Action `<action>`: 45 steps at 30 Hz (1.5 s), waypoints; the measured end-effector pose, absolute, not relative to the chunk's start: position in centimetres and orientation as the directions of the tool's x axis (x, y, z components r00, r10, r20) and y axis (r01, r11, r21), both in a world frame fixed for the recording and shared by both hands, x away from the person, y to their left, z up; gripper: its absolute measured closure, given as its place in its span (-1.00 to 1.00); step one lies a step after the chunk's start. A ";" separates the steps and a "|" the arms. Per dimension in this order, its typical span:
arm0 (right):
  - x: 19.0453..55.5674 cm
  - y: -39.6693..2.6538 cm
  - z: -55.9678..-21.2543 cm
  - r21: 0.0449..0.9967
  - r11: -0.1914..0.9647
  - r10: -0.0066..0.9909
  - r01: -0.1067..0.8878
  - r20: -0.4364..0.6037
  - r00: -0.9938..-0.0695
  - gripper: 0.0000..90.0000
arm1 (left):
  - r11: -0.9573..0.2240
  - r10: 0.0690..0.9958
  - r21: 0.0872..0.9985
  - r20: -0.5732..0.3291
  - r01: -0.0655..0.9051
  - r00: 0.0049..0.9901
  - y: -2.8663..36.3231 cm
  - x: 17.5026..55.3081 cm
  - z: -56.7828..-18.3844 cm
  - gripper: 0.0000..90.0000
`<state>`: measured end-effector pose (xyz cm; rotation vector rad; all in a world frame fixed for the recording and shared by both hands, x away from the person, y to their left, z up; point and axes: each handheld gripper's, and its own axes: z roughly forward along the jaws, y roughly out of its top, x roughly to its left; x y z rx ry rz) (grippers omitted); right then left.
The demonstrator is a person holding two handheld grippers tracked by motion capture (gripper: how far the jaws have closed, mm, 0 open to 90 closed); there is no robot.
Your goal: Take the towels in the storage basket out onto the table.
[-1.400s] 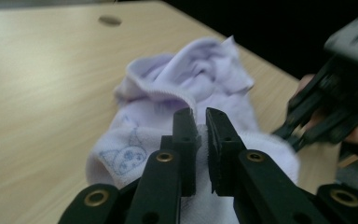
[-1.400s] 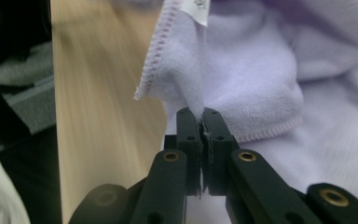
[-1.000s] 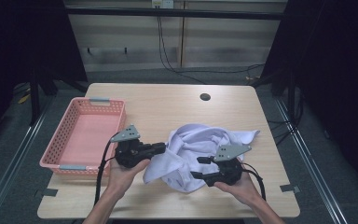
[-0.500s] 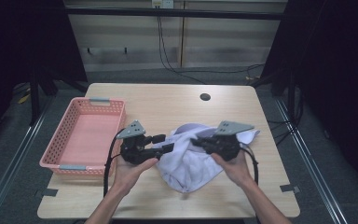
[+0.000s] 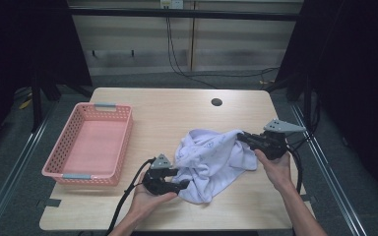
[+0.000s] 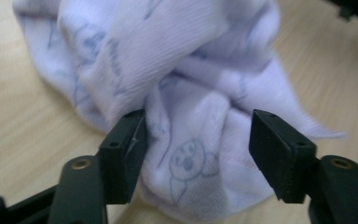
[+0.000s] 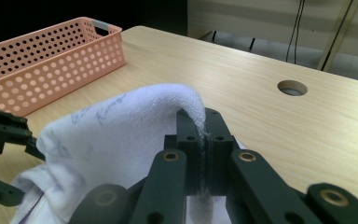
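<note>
A white cloth [image 5: 211,157] with faint blue prints lies crumpled on the wooden table [image 5: 177,108], stretched a little toward the right. My right gripper [image 5: 240,136] is shut on a raised fold of the cloth [image 7: 112,135], which drapes over the closed jaws of the right gripper [image 7: 205,126]. My left gripper [image 5: 182,184] sits low at the cloth's near left edge. Its jaws have just been opening. In the left gripper view they stand apart with a bunched fold of cloth [image 6: 186,70] between them, and the pads of the left gripper [image 6: 198,135] do not squeeze it.
A pink perforated basket [image 5: 125,132] stands with nothing in it at the table's left; its wall [image 7: 51,60] is seen beyond the cloth. A round hole [image 5: 216,102] marks the far side of the tabletop. Cables trail from both grippers toward the near edge.
The left gripper let go of the cloth, opened and sank toward the near edge. The right gripper closed on a fold and pulled it right and away, spreading the cloth.
</note>
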<state>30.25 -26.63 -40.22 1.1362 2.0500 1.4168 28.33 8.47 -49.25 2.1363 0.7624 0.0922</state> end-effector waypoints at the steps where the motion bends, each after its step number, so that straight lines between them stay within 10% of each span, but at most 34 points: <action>1: 30.3 -26.7 -40.3 0.904 0.151 0.797 0.400 0.128 -0.590 0.94 | -0.488 0.565 0.735 -0.145 0.471 0.812 8.4 28.4 -49.6 0.29; 4: 30.4 -26.6 -40.5 0.899 0.154 0.793 0.409 0.135 -0.595 0.94 | -0.476 0.588 0.729 -0.152 0.492 0.794 8.9 29.5 -49.2 0.75; 10: 30.4 -26.5 -40.2 0.902 0.141 0.785 0.409 0.150 -0.601 0.93 | -0.406 0.662 0.794 -0.085 0.452 0.744 11.1 33.2 -46.8 0.81; 13: 30.3 -26.6 -40.4 0.895 0.142 0.785 0.422 0.158 -0.599 0.93 | -0.340 0.692 0.816 -0.119 0.467 0.712 12.0 34.8 -45.5 0.77; 19: 30.4 -27.0 -42.2 0.876 0.146 0.780 0.460 0.184 -0.598 0.93 | -0.293 0.643 0.838 -0.183 0.460 0.744 12.1 33.3 -45.3 0.08; 29: 30.6 -26.9 -43.4 0.861 0.133 0.770 0.491 0.222 -0.599 0.92 | -0.335 0.407 0.859 -0.238 0.387 0.882 10.4 29.2 -46.3 0.61; 39: 30.7 -27.3 -44.1 0.857 0.121 0.767 0.502 0.241 -0.595 0.92 | -0.420 0.456 0.776 -0.267 0.470 0.849 8.9 30.0 -50.3 0.11; 42: 30.7 -27.4 -44.1 0.856 0.121 0.763 0.503 0.244 -0.599 0.92 | -0.446 0.472 0.764 -0.242 0.467 0.848 8.7 30.1 -50.5 0.82; 45: 30.6 -27.5 -44.0 0.855 0.123 0.763 0.504 0.243 -0.599 0.92 | -0.429 0.471 0.772 -0.253 0.470 0.845 9.2 30.2 -50.0 0.90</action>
